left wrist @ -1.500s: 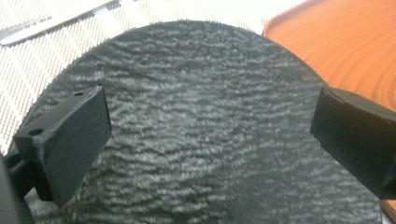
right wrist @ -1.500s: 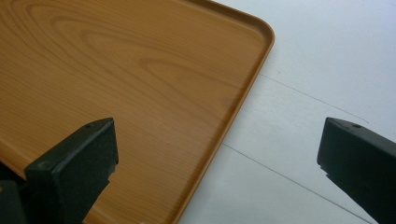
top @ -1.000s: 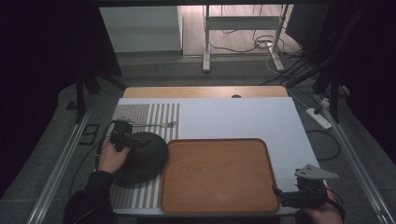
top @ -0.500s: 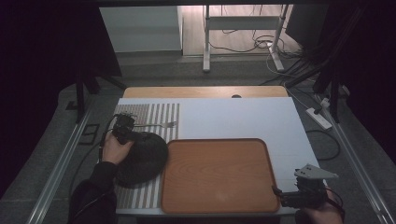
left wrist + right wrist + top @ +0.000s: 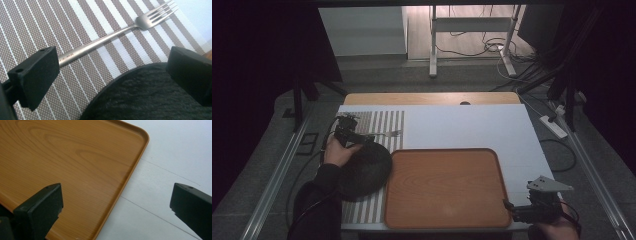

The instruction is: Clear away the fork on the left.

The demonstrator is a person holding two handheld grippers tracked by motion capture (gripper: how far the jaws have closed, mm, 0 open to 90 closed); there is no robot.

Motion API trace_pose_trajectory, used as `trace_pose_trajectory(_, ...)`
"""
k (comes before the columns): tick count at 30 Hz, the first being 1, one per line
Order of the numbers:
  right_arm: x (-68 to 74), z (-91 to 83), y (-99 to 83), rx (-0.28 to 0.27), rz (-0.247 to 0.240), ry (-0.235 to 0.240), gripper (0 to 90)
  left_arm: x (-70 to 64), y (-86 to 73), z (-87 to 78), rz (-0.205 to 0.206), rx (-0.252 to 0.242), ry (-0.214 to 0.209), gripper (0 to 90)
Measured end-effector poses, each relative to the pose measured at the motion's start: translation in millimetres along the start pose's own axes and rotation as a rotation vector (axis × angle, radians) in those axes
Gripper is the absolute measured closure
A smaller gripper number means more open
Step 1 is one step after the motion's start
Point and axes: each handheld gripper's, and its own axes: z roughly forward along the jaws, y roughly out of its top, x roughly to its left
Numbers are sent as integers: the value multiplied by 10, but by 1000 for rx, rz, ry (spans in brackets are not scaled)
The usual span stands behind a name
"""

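A metal fork [image 5: 110, 40] [image 5: 387, 134] lies on a brown-and-white striped placemat [image 5: 75, 25] [image 5: 384, 120] at the table's left. A round black slate plate [image 5: 150, 97] [image 5: 367, 170] rests on the mat beside it. My left gripper [image 5: 112, 77] [image 5: 357, 140] is open just above the plate's far edge, its jaws wide, one over the fork's handle and one over the plate. A wooden tray [image 5: 444, 187] [image 5: 62, 165] sits in the middle. My right gripper [image 5: 117, 212] [image 5: 517, 210] is open over the tray's near right corner, holding nothing.
The table top is white [image 5: 472, 125] with a wooden strip [image 5: 432, 98] along its far edge. Beyond it stand a white desk frame [image 5: 472, 30] and cables on the floor. A power strip [image 5: 553, 126] lies off the right side.
My left gripper has moved away from me, from over the plate's middle to its far edge near the fork. The right gripper has stayed put.
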Motion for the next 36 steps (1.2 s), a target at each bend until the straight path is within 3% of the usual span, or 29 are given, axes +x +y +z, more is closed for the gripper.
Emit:
trace_pose_trajectory(5,-1,0,0,0,0,1,0,36,54,37,5,20,16,48)
trace_pose_trajectory(8,0,1,0,1,-1,3,0,64,81,42,1,25,44,142)
trace_pose_trajectory(13,3,1,0,5,-8,5,0,105,104,30,2,29,55,440)
trace_pose_trajectory(17,5,4,1,7,-11,5,0,192,142,58,20,72,81,719)
trace_pose_trajectory(20,6,5,2,7,-11,6,0,282,165,66,2,82,99,884)
trace_pose_trajectory(26,5,7,1,8,-14,11,0,470,182,113,-62,95,112,885)
trace_pose_trajectory(34,4,6,1,9,-15,16,0,550,146,217,-58,107,125,885)
trace_pose_trajectory(36,6,5,0,8,-17,16,0,558,127,206,-77,101,112,886)
